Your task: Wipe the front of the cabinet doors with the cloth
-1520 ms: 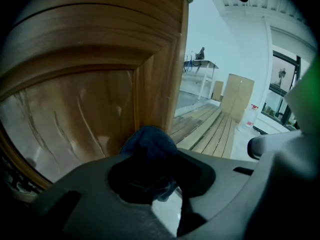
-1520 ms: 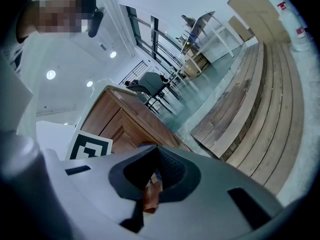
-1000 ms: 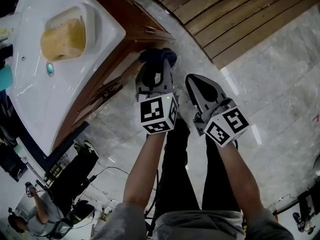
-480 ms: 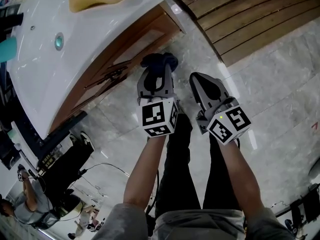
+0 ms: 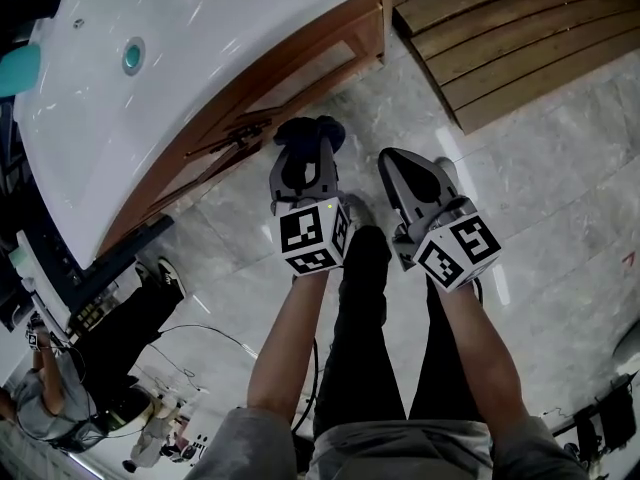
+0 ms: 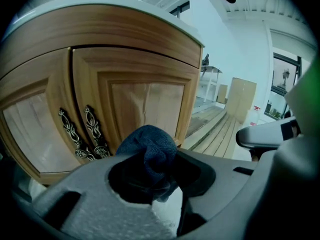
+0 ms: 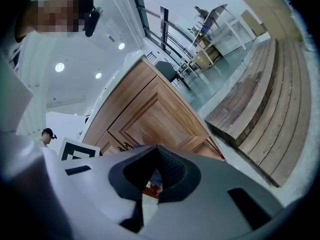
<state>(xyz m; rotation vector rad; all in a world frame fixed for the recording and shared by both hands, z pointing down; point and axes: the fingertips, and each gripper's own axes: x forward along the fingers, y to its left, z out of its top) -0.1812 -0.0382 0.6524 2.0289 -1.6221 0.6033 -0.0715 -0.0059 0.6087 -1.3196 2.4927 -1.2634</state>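
My left gripper (image 5: 305, 140) is shut on a bunched dark blue cloth (image 5: 311, 128), which sticks out past its tips. The cloth (image 6: 148, 145) hangs in front of the lower part of the right wooden cabinet door (image 6: 146, 104), a short way off it. The two doors meet at a pair of ornate metal handles (image 6: 91, 134). In the head view the cabinet front (image 5: 300, 76) runs under the white basin top. My right gripper (image 5: 392, 160) is beside the left one, shut and holding nothing; its closed tips (image 7: 157, 151) point toward the cabinet's corner (image 7: 165, 115).
A white basin top (image 5: 160, 108) with a teal drain (image 5: 132, 55) overhangs the cabinet. A slatted wooden platform (image 5: 520, 38) lies to the right on the marble floor (image 5: 560, 208). Black equipment and cables (image 5: 130, 328) sit at lower left, where people stand.
The cabinet has slid upward in the head view. The cloth was against the cabinet's corner a second ago and now hangs a little off the door front. Both grippers kept their grip states.
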